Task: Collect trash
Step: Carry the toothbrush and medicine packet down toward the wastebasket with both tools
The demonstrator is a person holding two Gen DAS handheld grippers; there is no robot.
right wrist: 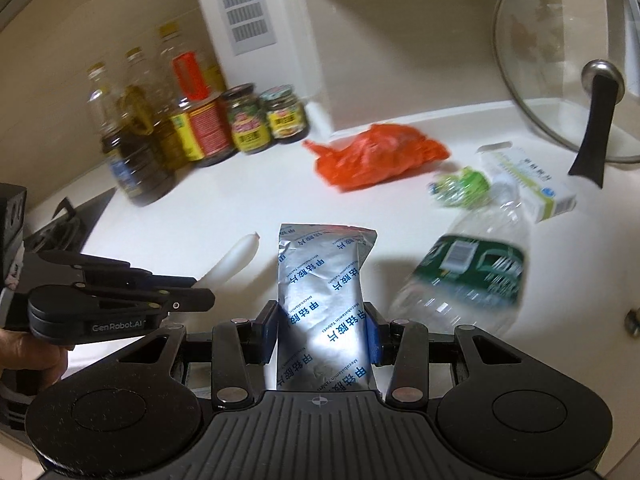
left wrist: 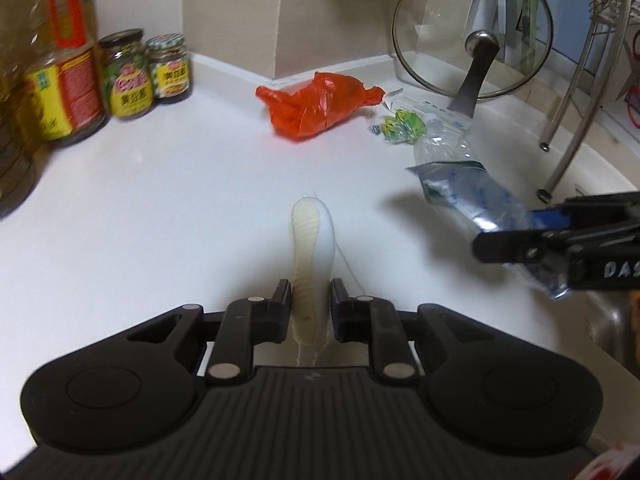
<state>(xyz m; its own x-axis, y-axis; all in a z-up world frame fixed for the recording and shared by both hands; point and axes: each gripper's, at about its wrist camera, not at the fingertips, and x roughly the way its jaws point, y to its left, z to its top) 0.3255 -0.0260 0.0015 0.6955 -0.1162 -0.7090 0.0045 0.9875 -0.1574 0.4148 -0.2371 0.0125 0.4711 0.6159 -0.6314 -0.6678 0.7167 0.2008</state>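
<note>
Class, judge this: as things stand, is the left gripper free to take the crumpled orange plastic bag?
Probably not: the left gripper is already shut on a white tube-shaped wrapper, though the white counter up to the orange bag lies bare.

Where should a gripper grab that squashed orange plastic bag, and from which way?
Probably at the twisted tail of the orange bag, the end pointing toward the glass lid. It is narrow enough to fit between two fingers, while the middle is puffy and slippery. Come down from above: the bag lies flat on the white counter, with open counter in front of it and the wall behind.
</note>
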